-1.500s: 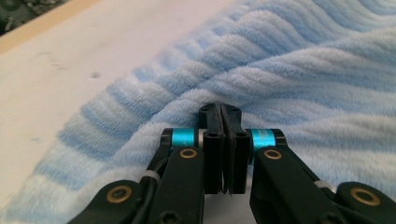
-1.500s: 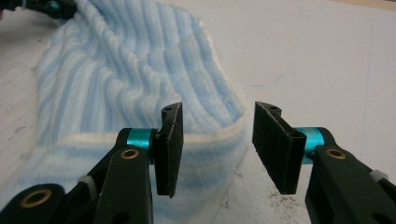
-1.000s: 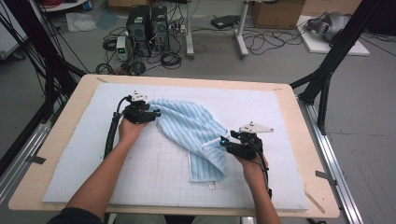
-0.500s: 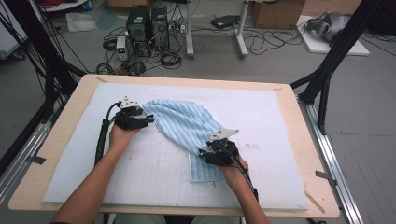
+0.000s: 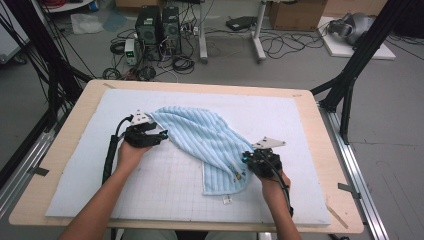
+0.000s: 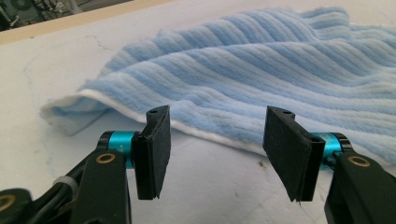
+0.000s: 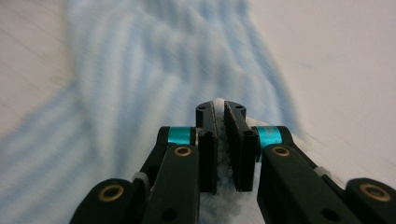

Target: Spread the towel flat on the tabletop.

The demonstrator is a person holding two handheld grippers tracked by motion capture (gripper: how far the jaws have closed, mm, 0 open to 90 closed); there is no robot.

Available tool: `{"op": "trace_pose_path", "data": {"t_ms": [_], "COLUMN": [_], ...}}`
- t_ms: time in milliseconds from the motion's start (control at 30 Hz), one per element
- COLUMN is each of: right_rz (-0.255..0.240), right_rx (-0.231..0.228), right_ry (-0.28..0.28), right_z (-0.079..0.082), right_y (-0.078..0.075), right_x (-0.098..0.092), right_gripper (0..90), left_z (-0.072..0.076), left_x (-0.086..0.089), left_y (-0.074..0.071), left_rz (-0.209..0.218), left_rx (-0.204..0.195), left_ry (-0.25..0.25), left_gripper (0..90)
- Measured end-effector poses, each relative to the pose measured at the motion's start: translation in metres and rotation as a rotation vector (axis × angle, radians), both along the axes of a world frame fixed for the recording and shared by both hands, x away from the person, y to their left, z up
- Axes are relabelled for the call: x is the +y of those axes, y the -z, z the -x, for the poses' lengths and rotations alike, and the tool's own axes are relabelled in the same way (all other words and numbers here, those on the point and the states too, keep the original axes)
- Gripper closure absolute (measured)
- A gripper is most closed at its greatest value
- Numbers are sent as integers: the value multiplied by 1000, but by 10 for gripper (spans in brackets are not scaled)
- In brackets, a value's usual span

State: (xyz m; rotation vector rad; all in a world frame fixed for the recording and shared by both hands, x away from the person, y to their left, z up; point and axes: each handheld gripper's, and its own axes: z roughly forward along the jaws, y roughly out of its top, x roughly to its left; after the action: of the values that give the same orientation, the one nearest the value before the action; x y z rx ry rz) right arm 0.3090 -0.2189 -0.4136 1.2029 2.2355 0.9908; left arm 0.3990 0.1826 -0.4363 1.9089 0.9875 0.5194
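Note:
A light blue striped towel (image 5: 210, 142) lies crumpled in a slant across the white gridded mat (image 5: 310, 130). My right gripper (image 5: 246, 160) sits at the towel's right edge, low on the cloth. In the right gripper view its jaws (image 7: 219, 109) have just been closing and now pinch a fold of the towel (image 7: 154, 70) between the pads. My left gripper (image 5: 161, 136) is at the towel's upper left corner. In the left gripper view it (image 6: 218, 119) stands open, low over the mat, with the towel's white hem (image 6: 219, 135) just beyond the pads and nothing gripped.
The mat covers a wooden table (image 5: 330, 150) whose bare rim shows all round. A small white label (image 5: 226, 200) sticks out from the towel's near end. Black frame posts (image 5: 350, 85) stand at the table's sides; computers and cables (image 5: 160, 30) are on the floor behind.
The right gripper swung left onto the towel's right edge, closed on it, then drew back slightly to the right. The left hand drifted a little toward the near side.

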Motion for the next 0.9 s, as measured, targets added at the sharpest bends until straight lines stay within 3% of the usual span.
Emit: {"op": "trace_pose_path", "data": {"t_ms": [100, 133, 167, 233, 300, 367, 467, 533, 667, 800, 900], "right_rz": [70, 137, 148, 77, -2, -44, -141, -175, -183, -171, -136], "right_rx": [18, 25, 33, 32, -5, -24, -22, -25, -19, 31, 81], "right_ry": [75, 110, 132, 144, 99, 49, -28, -85, -170, -243, -288], "right_z": [5, 7, 8, 10, 13, 14, 13, 13, 13, 10, 7], "right_y": [6, 9, 10, 8, 2, -1, -2, 0, 0, 7, 17], "right_x": [-21, -26, -31, -36, -30, -20, 1, 20, 50, 77, 95], "right_gripper": [828, 796, 733, 659, 615, 589, 575, 577, 614, 645, 639], "left_z": [3, 4, 4, 5, 4, 4, 5, 5, 8, 12, 16], "left_x": [-5, -6, -6, -7, -5, -3, 2, 6, 18, 30, 39], "left_y": [0, -1, -1, -2, -2, -2, -4, -6, -5, -1, -2], "left_rz": [-12, -16, -19, -15, -18, -13, 1, 15, 40, 68, 76], "left_rx": [7, 3, 0, -5, -5, -3, -9, -22, -49, -46, -58], "left_ry": [31, 35, 38, 35, 34, 26, 18, 13, -3, -7, -18], "left_gripper": [431, 437, 439, 440, 439, 439, 438, 426, 402, 359, 326]}}
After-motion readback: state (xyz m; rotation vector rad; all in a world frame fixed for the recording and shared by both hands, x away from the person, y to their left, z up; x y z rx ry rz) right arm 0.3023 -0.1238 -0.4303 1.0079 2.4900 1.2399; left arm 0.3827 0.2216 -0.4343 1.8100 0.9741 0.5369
